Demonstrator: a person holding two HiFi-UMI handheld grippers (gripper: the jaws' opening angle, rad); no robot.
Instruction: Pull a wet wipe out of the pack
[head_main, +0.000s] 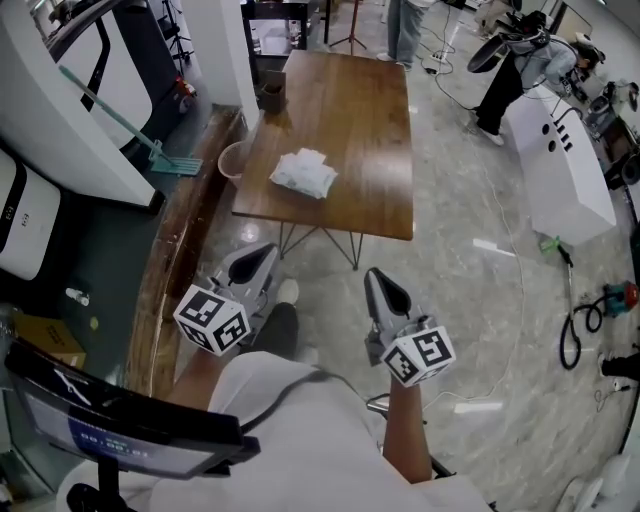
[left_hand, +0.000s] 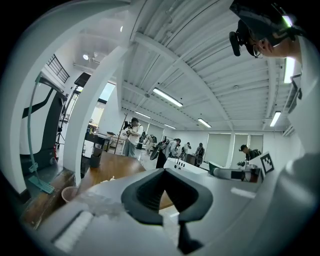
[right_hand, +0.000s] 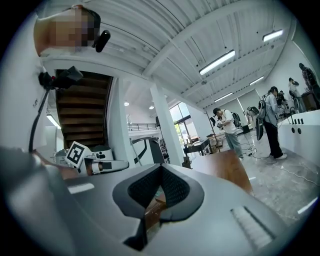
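Observation:
The wet wipe pack (head_main: 303, 172), white and crumpled, lies near the front left of the brown wooden table (head_main: 370, 120). Both grippers hang in the air short of the table's near edge, over the floor, and point toward it. In the head view my left gripper (head_main: 268, 250) is to the left and my right gripper (head_main: 374, 275) to the right, each well apart from the pack. The left gripper's (left_hand: 164, 170) jaws meet at the tip with nothing between them. The right gripper (right_hand: 161, 166) is shut and empty too. The table top (right_hand: 225, 167) lies ahead of it.
A pink bucket (head_main: 233, 160) stands on the floor by the table's left side, next to a green-handled mop (head_main: 150, 150). A dark box (head_main: 271, 95) sits on the table's far left corner. A white cabinet (head_main: 560, 165) and cables lie to the right; people stand beyond.

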